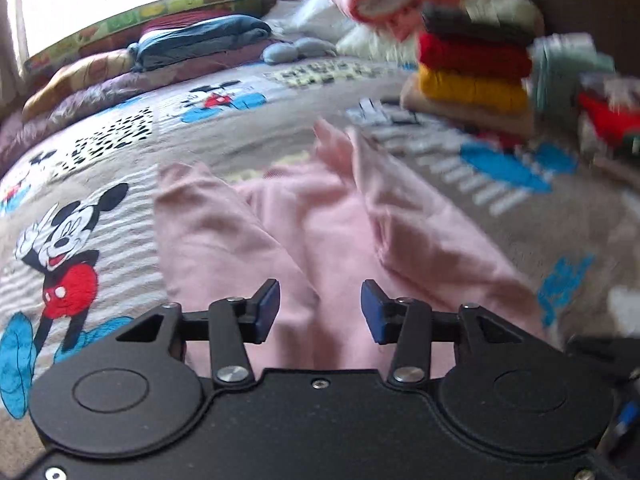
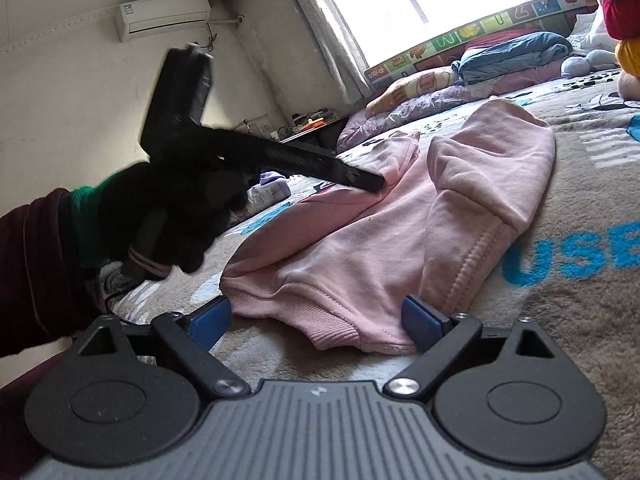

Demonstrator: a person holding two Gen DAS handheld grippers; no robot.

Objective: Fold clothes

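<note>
Lying crumpled on a plush, cartoon-printed blanket (image 2: 560,344), a soft pink sweatshirt (image 2: 360,240) with ribbed cuffs and hem occupied the centre of both views. At left in the right-wrist view, a hand in a fuzzy black glove (image 2: 168,216) held the left gripper (image 2: 372,184), a flat black wedge angled down with its tip at a pink fold; whether it touched the cloth could not be told. In its own view the left gripper's blue rubber pads (image 1: 268,312) stood partly apart over the fabric, with nothing clamped. Nearer the camera, the right gripper (image 2: 320,322) had its pads spread wide on either side of the ribbed hem, pressing on nothing. At right in the left-wrist view, a blurred stack of folded knits (image 1: 476,68), red over yellow, rested on the blanket.
</note>
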